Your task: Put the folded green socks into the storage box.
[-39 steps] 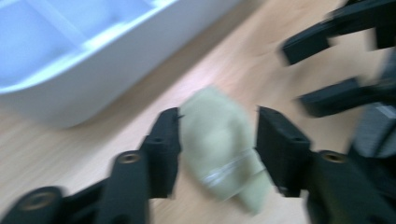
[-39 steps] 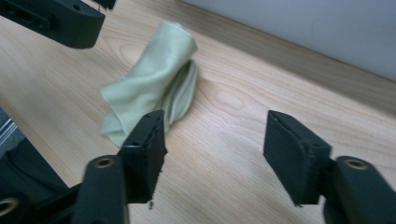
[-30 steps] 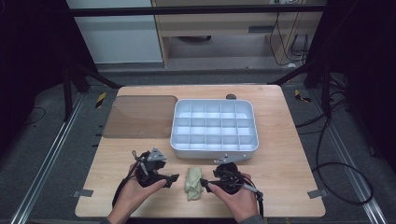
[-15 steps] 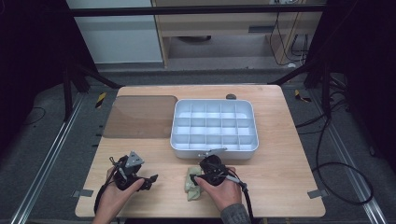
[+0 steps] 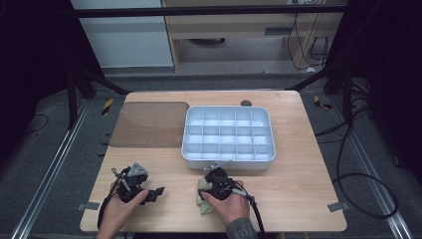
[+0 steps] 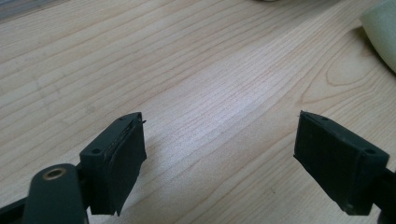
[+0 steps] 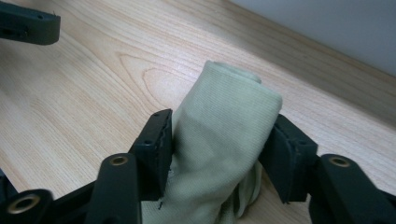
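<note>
Rolled cloth (image 7: 224, 135), pale green, on the table (image 5: 298, 199) just in front of the divided tray (image 5: 229, 134). The right gripper (image 7: 219, 149), its jaws just closing, now pinches the roll on both sides, ready for lifting. The left gripper (image 6: 219, 158) has drawn away leftward, jaws wide and empty.

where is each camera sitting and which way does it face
High view: fixed above the person's side, looking forward and down on the table and compartment tray; both hands enter from the bottom with the left gripper and right gripper.
Left gripper view: rides the left gripper, looking along its open jaws at bare wood.
Right gripper view: rides the right gripper, jaws closing on the rolled green cloth.
Shared: the cloth shows in the high view, and its edge in the left gripper view.
</note>
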